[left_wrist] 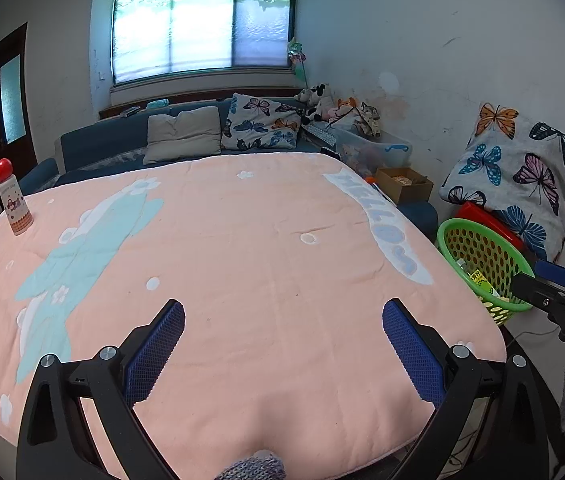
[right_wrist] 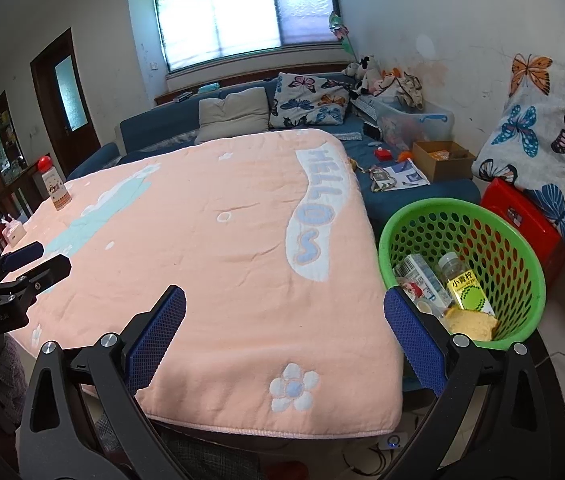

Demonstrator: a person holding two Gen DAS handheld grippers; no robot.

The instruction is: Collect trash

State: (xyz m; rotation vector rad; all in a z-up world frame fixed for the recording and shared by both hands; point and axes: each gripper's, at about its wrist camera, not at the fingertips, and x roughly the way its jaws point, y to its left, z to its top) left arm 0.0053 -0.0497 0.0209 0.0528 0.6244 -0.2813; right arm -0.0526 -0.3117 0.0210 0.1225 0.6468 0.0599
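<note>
Trash sits in the green basket (right_wrist: 522, 264) beside my desk (right_wrist: 218, 264): a carton (right_wrist: 422, 276), a bottle (right_wrist: 460, 280), perhaps bread (right_wrist: 470, 322). My left gripper (left_wrist: 282, 344) and right gripper (right_wrist: 284, 340) both hang spread and empty over the pink blanket.

Both wrist views look forward and slightly down along their own spread fingers, low and close over the near edge of the pink-blanketed tabletop (left_wrist: 266, 240), facing the far window (left_wrist: 202, 24). The right view sits further right, with the green basket (right_wrist: 518, 256) just beyond its gripper (right_wrist: 284, 320). Both share the blanket, sofa and window, and each catches the other gripper at its edge.
</note>
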